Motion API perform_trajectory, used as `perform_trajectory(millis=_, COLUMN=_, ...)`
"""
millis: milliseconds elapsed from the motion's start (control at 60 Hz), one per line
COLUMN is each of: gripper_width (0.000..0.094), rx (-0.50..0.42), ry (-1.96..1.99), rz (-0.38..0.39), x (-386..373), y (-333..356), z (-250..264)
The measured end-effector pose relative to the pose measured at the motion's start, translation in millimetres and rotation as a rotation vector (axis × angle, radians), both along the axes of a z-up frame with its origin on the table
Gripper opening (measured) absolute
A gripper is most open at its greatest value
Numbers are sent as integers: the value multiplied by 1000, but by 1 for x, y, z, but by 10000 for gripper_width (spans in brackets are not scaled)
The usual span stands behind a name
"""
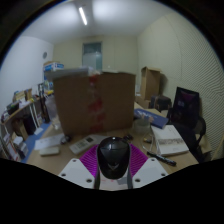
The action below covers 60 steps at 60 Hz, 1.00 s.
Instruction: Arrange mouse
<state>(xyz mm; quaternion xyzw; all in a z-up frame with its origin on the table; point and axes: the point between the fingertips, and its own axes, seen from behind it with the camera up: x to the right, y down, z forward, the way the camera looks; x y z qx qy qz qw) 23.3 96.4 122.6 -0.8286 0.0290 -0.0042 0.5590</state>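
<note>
Resting between the gripper [113, 168] pads, a dark rounded mouse [113, 154] is clamped; a cluttered table [60, 160] and cardboard box [94, 102] are seen beyond.

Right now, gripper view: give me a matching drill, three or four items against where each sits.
Items:
1. mouse
2. cardboard box
3. black chair
4. ceiling light

Places:
A. overhead, above the box
B. between the gripper fingers
C. on the desk beyond the mouse
D. right of the box, past the desk

Pairs: 1-B, 2-C, 3-D, 4-A
</note>
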Motion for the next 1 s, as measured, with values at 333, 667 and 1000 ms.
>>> perform_trajectory(millis=333, gripper_width=398, rx=-249, ry=-38, rz=80, x=19, y=22, z=-134)
perform_trajectory(millis=667, gripper_width=837, rx=-291, ry=56, rz=43, x=24, y=-11, z=-99)
perform_trajectory(millis=1000, gripper_width=844, rx=-248, ry=93, rz=6, x=39, y=-154, z=-5)
